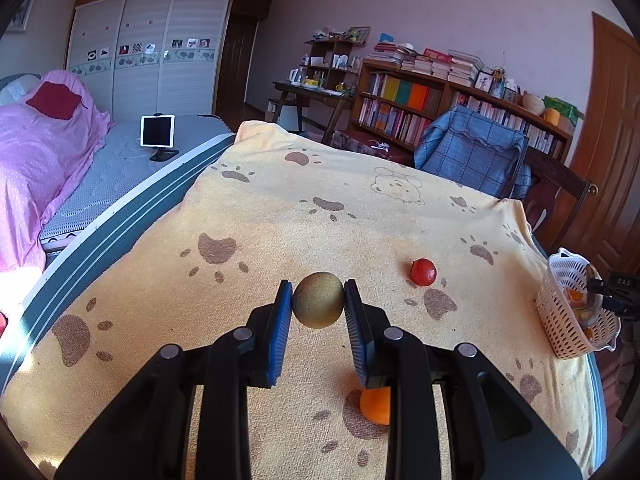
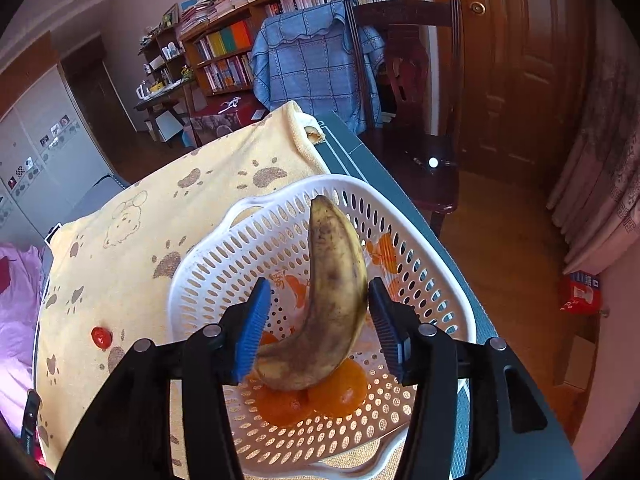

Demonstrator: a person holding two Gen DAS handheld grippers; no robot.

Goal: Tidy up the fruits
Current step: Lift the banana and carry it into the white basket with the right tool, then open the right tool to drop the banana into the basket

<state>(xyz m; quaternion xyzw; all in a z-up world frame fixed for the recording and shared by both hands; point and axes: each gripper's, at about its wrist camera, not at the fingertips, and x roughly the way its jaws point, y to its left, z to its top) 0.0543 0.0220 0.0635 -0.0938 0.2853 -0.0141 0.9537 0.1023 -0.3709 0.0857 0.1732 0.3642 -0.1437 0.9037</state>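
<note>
Overhead, pink walls — below, paw-print yellow towel [image 1: 340,208] — bookshelf [image 1: 440,100] behind.

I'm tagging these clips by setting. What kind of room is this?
Most likely a bedroom at home, doubling as a study: a bed with pink bedding, a sliding-door wardrobe and a packed bookshelf stand behind the towel-covered table.
</note>
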